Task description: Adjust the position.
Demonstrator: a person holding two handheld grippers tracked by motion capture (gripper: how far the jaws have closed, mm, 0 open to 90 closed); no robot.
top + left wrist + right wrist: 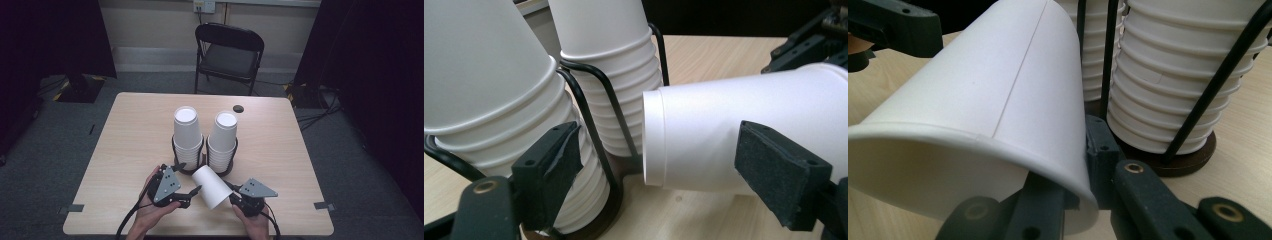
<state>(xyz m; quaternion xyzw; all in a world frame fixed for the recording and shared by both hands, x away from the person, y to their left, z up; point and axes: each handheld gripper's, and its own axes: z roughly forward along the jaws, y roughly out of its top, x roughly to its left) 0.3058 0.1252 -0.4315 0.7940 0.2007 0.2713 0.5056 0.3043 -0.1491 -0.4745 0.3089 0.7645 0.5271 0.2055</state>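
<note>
On the near half of the pale wooden table: one loose white paper cup, lying on its side, base toward the two stacks. Right gripper: jaws clamped on the rim of this cup, one inside and one outside the wall, lifting it clear of the tabletop. Left gripper: jaws narrowly parted, one pad just beside the cup's wall; contact cannot be told. Behind, side by side: two tall stacks of upturned white paper cups, left stack and right stack, each in a black wire holder. Beyond the table: black folding chair.
</note>
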